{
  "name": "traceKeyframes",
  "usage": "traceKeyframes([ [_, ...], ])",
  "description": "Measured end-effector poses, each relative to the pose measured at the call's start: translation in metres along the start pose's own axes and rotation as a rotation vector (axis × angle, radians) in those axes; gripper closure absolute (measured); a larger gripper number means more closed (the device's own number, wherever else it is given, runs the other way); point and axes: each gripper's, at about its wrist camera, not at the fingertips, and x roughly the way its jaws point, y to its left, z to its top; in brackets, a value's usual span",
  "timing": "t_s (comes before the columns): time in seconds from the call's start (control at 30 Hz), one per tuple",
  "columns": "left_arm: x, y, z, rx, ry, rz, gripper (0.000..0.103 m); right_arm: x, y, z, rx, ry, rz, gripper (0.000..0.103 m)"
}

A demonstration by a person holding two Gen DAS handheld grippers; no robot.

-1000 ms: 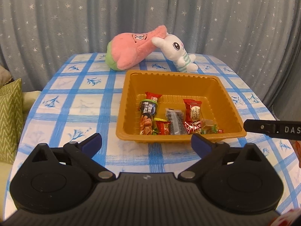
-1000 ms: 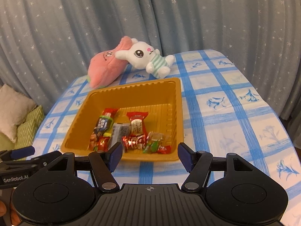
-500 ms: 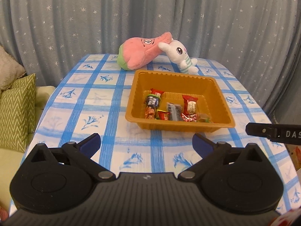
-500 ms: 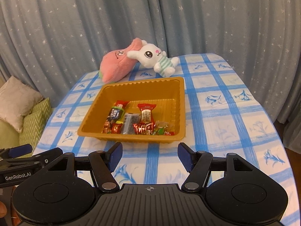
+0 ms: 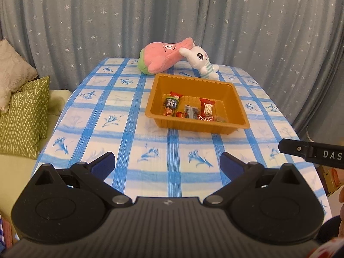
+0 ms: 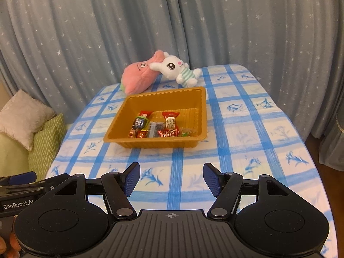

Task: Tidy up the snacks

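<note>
A blue-grey curtain (image 5: 172, 21) dotted with white stars is seen filling the upper half of both views, and below it a table covered by a blue-and-white checked tablecloth (image 5: 129, 129) is spread across the middle. An orange plastic tray (image 5: 239, 109) is set at centre frame in the left wrist view, slightly right of middle; in the right wrist view it (image 6: 202, 116) is found just left of centre. The snacks (image 5: 189, 110) are gathered inside it along the near wall — a red-wrapped candy (image 6: 170, 120) standing out in the middle, a dark packet with a red top (image 6: 140, 121) to its left, small foil-wrapped sweets in front. Behind the tray a pink plush toy (image 5: 161, 57) and a white bunny plush (image 5: 202, 61) are laid against each other, the bunny's ear resting on the pink one.

The left gripper (image 5: 167, 164) is held low at the bottom of its frame, released, nothing between the blue pads. The right gripper (image 6: 171, 180) is likewise spread wide and empty — well short of the tray. Green zigzag cushions (image 5: 23, 116) and a cream pillow (image 6: 23, 118) are noted at the left edge.
</note>
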Motion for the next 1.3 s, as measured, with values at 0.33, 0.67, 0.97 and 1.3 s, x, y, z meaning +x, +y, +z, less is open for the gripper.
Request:
traceKeyframes([
  [0.33, -0.047, -0.002, -0.026, -0.028, -0.013, 0.004, 0.000, -0.046, 0.005, -0.033, -0.009, -0.011, -0.013, 0.038],
  [0.67, -0.081, -0.003, -0.049, -0.048, -0.012, 0.032, 0.000, -0.079, 0.008, -0.065, -0.022, -0.007, -0.013, 0.038],
  [0.97, -0.107, -0.011, -0.066, -0.027, -0.032, 0.032, 0.000, -0.111, 0.014, -0.084, -0.049, -0.026, -0.020, 0.038],
  [1.3, -0.123, -0.017, -0.083, -0.009, -0.033, 0.023, 0.000, -0.135, 0.020, -0.106, -0.078, -0.024, -0.035, 0.038],
])
